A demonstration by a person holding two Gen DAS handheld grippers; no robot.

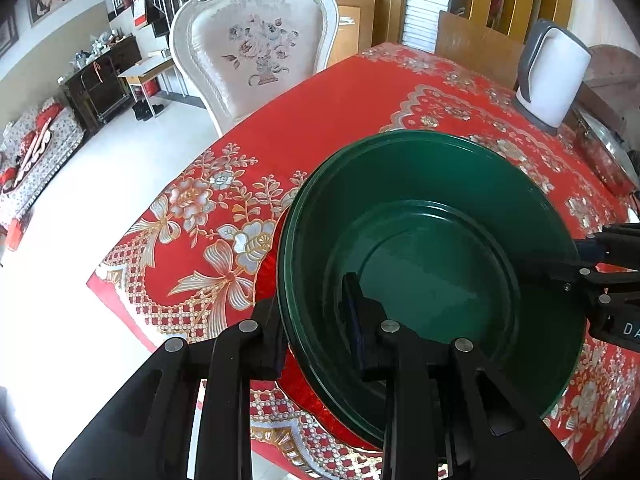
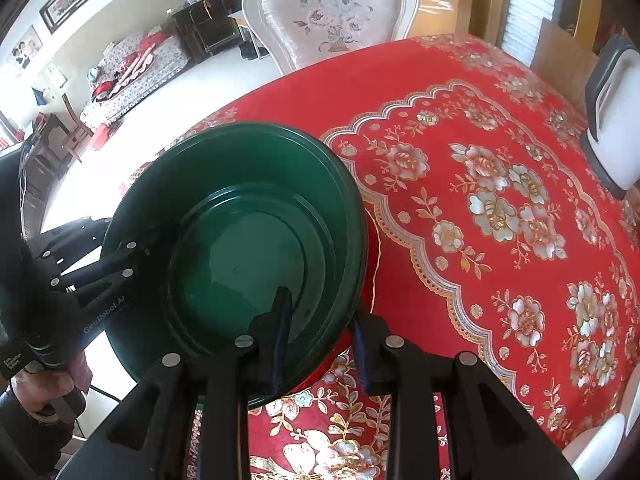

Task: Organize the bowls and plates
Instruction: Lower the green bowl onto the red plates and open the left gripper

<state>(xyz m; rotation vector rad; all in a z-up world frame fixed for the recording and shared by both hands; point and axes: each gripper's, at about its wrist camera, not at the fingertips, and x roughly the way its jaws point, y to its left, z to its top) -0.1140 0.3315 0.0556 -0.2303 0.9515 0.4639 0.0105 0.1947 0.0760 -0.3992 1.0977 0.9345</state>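
left gripper (image 1: 318,330): one, nearest in left wrist view; fingers nearly closed, pinching near-left rim of green stack, one finger inside, one outside
right gripper (image 2: 318,344): one; fingers nearly closed, clamped on rim at the opposite side, one finger inside, one outside; in left wrist view only its tip shows at the right edge
hand (image 2: 44,390): one seen, on left gripper handle, lower left of right wrist view, partly cut off
green plates/bowls (image 1: 432,264): nested dark green stack, held by both grippers over the near-left part of the table; at least two rims visible on the left edge, exact count hard to make out
red piece (image 1: 308,396): a bit of red under the stack, mostly hidden, cannot tell what it is
tablecloth (image 2: 480,208): one, red with gold-white flowers, covers the table
kettle (image 1: 554,76): one, white with grey handle, far right of the table; cut off in right wrist view
metal lid or pan (image 1: 612,152): right edge, cut off, unclear
chair (image 1: 256,48): one white ornate, floral back, behind the table
far room: sofa, dark cabinet, framed pictures, small and blurred
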